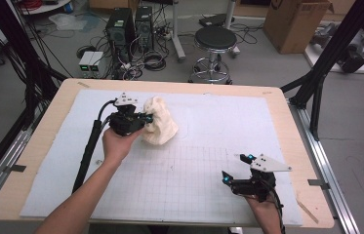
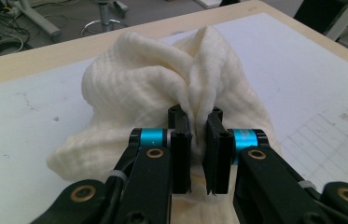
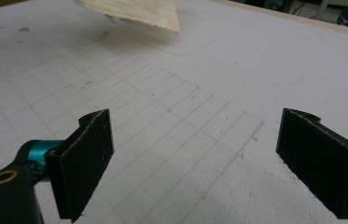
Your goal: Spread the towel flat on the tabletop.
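A cream knitted cloth [image 1: 160, 122] is bunched into a mound on the white mat [image 1: 218, 122], left of centre. My left gripper [image 1: 146, 117] is shut on a fold of it, and the cloth is pulled up off the mat at that side. In the left gripper view the jaws pinch a ridge of the cloth [image 2: 162, 84] between the pads [image 2: 181, 149], with my left gripper [image 2: 198, 154] pointing across the table. My right gripper [image 1: 233, 168] rests near the front right of the mat, open, with nothing between its jaws [image 3: 195, 158]. A corner of the cloth [image 3: 139, 11] hangs at the top of the right gripper view.
The mat carries a printed grid [image 1: 179, 180] on its near half and lies on a wooden table [image 1: 33, 161]. Beyond the table stand a stool [image 1: 214, 41], computer towers [image 1: 121, 29], cables and a cardboard box [image 1: 296, 22]. Black frame posts [image 1: 316, 92] flank the table.
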